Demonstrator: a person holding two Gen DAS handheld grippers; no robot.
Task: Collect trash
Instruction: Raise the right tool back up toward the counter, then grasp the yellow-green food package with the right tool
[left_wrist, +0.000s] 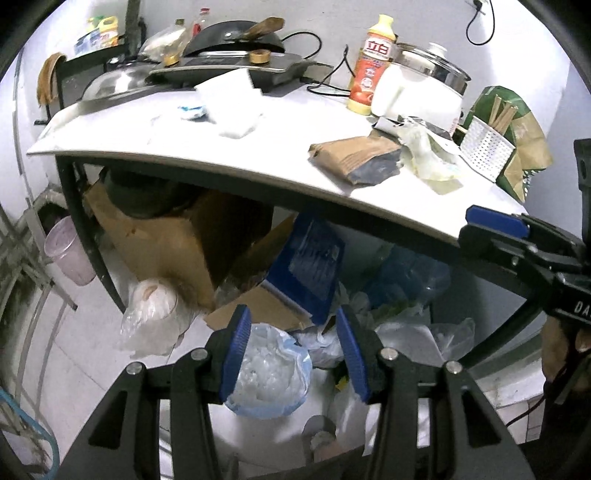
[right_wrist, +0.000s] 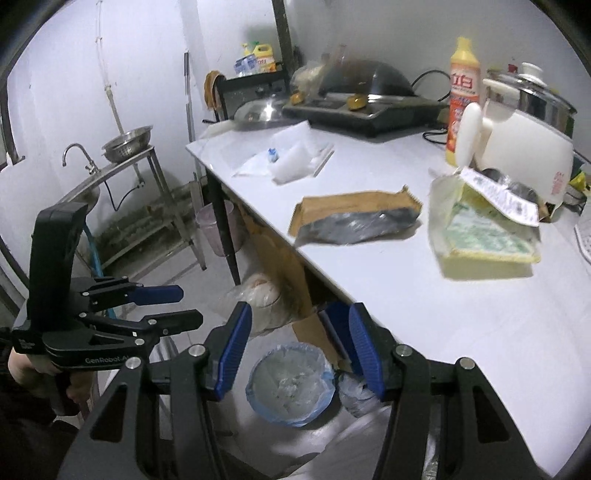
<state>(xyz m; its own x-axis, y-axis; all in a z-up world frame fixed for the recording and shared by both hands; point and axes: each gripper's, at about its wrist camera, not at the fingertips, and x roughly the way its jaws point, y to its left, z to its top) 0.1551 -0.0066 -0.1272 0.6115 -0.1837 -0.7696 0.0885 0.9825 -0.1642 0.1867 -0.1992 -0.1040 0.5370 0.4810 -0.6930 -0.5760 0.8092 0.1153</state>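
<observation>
Both tongs, the left tongs (left_wrist: 293, 354) and the right tongs (right_wrist: 301, 352), are seen half open and empty. Some trash is already in the blue-rimmed bag (right_wrist: 291, 384) on the floor; the brown paper package (right_wrist: 354, 218) and yellow wrapper (right_wrist: 484, 236) are still left on the tabletop (right_wrist: 424, 306).

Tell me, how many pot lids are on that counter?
2: a steel lid lying at the far left corner, and a glass lid sitting on the white cooker at right. Clutter may hide others.
</observation>
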